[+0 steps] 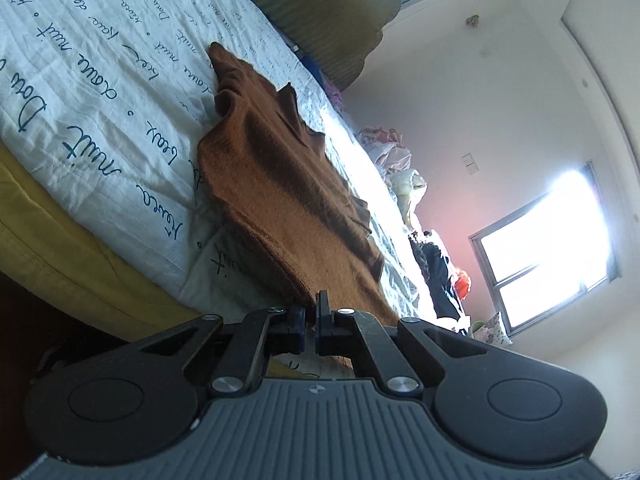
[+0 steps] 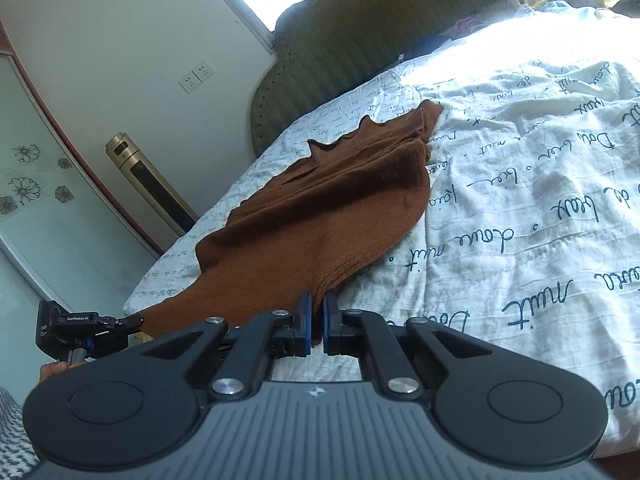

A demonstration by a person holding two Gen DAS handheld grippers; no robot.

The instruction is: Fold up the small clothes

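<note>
A brown knitted garment [image 1: 280, 192] lies stretched along the white quilt with dark script [image 1: 100, 92]. My left gripper [image 1: 311, 304] is shut on the garment's near edge, which is lifted off the quilt. In the right wrist view the same brown garment [image 2: 320, 216] runs away from me toward the headboard. My right gripper [image 2: 316, 306] is shut on another part of its near hem, with brown cloth pinched between the blue pads. The left gripper [image 2: 134, 320] shows at the lower left of that view, holding the cloth's other near corner.
A green padded headboard [image 2: 360, 32] stands at the bed's far end. A gold tower fan [image 2: 148, 176] stands by the wall. Piled clothes [image 1: 396, 160] lie on the bed's far side. The quilt [image 2: 520, 200] spreads out to the right. A hand [image 2: 52, 370] holds the left gripper.
</note>
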